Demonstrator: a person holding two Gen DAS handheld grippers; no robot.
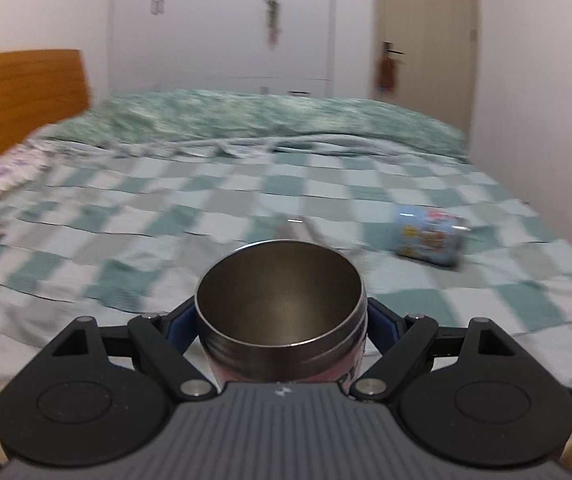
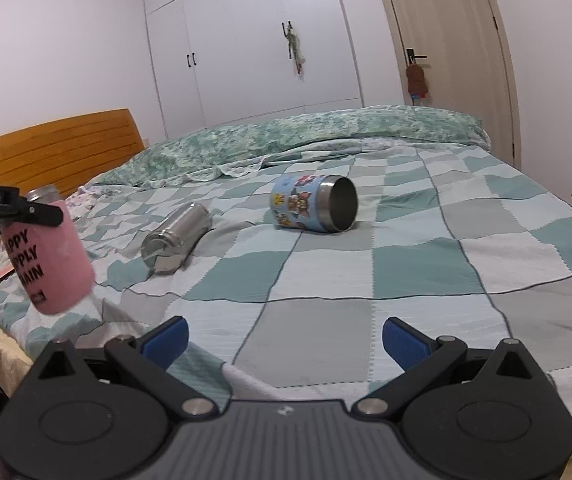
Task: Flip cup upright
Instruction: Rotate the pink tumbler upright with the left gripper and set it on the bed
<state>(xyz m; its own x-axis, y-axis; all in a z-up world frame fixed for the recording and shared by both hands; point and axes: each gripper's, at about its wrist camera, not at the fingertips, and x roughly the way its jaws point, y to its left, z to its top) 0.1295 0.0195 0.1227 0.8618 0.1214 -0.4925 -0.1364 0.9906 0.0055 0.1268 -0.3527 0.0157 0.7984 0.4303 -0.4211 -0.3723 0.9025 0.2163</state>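
Note:
My left gripper is shut on a pink steel cup, its open mouth facing the camera. In the right wrist view the same pink cup hangs tilted above the bed's left edge, held by the left gripper. A blue cartoon-print cup lies on its side mid-bed, mouth to the right; it also shows in the left wrist view. A plain steel cup lies on its side left of it. My right gripper is open and empty, low over the near bed.
The bed has a green-and-grey checked cover and a rumpled green quilt at the far side. A wooden headboard stands at left. White wardrobe doors and a door stand behind.

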